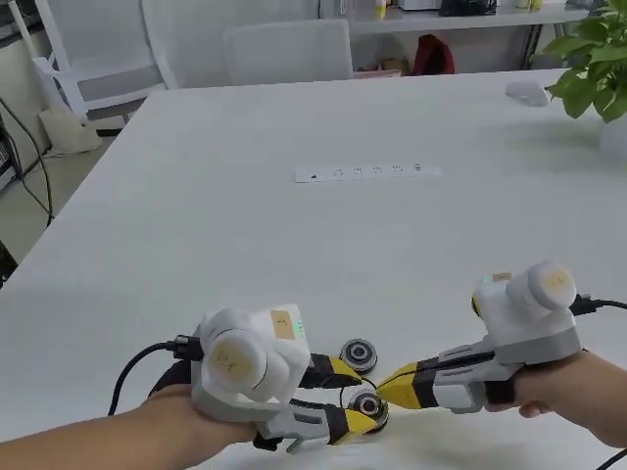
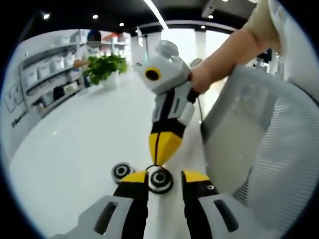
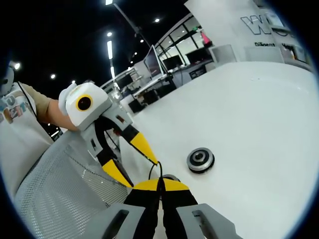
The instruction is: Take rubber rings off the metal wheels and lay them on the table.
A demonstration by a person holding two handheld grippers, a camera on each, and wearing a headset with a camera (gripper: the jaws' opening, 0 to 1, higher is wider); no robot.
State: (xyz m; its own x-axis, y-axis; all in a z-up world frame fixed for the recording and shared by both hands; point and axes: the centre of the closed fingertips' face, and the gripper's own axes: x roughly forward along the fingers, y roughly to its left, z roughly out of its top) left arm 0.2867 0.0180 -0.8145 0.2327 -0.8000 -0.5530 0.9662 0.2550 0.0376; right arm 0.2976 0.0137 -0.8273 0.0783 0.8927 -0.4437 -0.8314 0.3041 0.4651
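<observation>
Left gripper [image 2: 165, 175] is clamped around a metal wheel [image 2: 160, 180] sitting on the table [image 1: 294, 245] by its near edge, and the right gripper [image 3: 159, 185] is pinched tight on a thin loop of the rubber ring [image 3: 152, 169], lifted off that wheel. The danger now is a sideways tug: the ring could snap out of the pinch, or the wheel could twist free and knock the second wheel [image 3: 200, 160] just beside it.

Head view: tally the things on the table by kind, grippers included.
Metal wheels: 2
Grippers: 2 (left gripper, right gripper)
Power strip: 1
Plant: 1
Small white object: 1
Total: 7
</observation>
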